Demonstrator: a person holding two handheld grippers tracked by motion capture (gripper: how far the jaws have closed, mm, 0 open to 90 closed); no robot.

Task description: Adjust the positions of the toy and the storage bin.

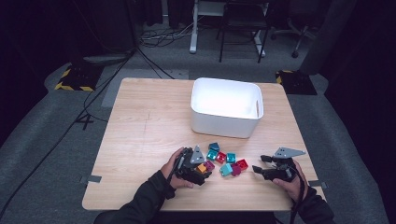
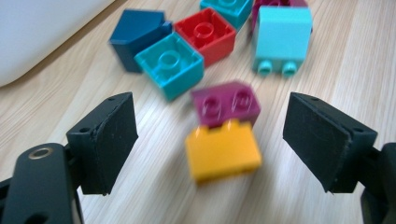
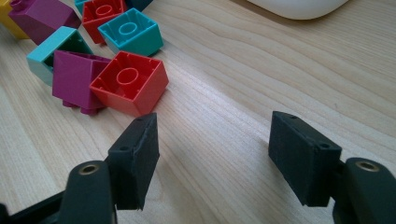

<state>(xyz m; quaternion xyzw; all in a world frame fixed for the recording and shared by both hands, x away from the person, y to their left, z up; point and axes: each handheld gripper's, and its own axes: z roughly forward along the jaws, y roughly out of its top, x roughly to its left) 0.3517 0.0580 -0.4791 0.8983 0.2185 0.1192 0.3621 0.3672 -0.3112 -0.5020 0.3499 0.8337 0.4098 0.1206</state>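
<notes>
Both jaw pairs gape near the white bin [image 1: 224, 125]: left gripper [image 2: 210, 135] straddling a blurred, untouched orange brick [image 2: 223, 153], right gripper [image 3: 212, 154] holding nothing.

table [image 1: 140, 140]: matt wood | bricks [image 2: 223, 156]: glossy plastic | bin [image 1: 226, 122]: smooth plastic

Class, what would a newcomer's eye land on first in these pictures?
A heap of bright bricks near the front edge of the table. An orange brick lies between the open jaws of the left gripper. Behind the heap stands a white bin.
</notes>
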